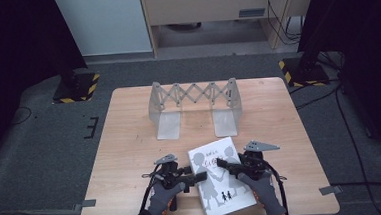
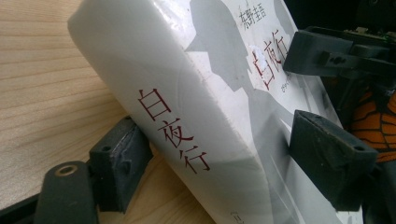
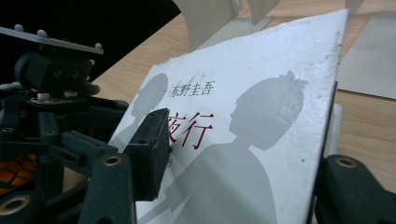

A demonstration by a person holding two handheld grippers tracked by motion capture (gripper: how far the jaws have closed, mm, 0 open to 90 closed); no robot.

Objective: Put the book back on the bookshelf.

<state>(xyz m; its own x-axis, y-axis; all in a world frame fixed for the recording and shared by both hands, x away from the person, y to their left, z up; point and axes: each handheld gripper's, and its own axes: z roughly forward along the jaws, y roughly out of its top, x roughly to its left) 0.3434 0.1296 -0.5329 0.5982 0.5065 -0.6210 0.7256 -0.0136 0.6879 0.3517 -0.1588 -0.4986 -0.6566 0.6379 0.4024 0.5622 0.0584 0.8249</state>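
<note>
The bench (image 1: 130, 141) carries a folding metal rack (image 1: 194, 106) near its far edge. A white book (image 1: 218, 178) lies at the near edge, right of the middle. The left gripper (image 1: 202, 176) has 1 of its fingers (image 2: 119, 163) under the spine and the other on the cover, grasping the book. The right gripper (image 1: 220, 163) reaches over the cover, its fingers (image 3: 149, 149) straddling the book's right edge; whether they clamp it I cannot tell.
</note>
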